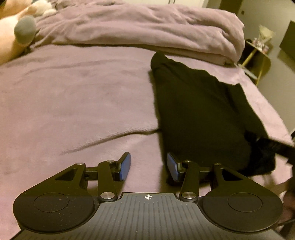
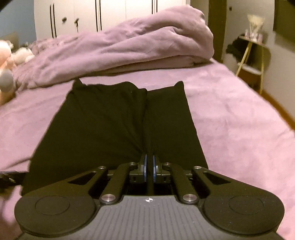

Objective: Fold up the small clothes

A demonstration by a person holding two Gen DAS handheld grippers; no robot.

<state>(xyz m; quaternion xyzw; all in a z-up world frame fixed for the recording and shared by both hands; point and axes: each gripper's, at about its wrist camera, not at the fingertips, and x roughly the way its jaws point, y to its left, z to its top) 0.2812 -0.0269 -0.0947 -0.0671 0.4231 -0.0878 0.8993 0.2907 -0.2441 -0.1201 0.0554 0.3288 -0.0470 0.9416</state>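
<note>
Jaws spread wide on the left gripper (image 1: 149, 167), nothing between the blue pads (image 1: 126, 167); clenched on the right gripper (image 2: 149, 169), pinching a ridge of the black garment (image 2: 114, 127) at its near edge.

Left gripper: held low and level over the purple bedsheet (image 1: 73, 96), fingers aimed toward 12 o'clock, right pad just beside the garment's near-left edge; touching or not, cannot tell. Right gripper: also low, pointing along the garment's centre seam toward 12 o'clock.

Black garment (image 1: 199, 114): spread flat on the bedsheet (image 2: 230, 114), at 2 o'clock in the left wrist view, dead centre in the right wrist view. Surface almost uniformly black, so folds and layers hard to read; near hem hidden behind the right gripper's body.

Rumpled purple duvet (image 2: 119, 49) piled across the far side of the bed at 12 o'clock. Plush toys (image 1: 18, 31) at 10 o'clock, blurred and cut off by the frame edge.

Only in the right wrist view: white wardrobe doors (image 2: 83, 14) behind the duvet, both far corners of the garment. Only in the left wrist view: the right gripper as a dark, motion-blurred shape at 4 o'clock, at the garment's corner. Small side table (image 2: 252, 55) at 2 o'clock in both, items on it too blurred to name.
</note>
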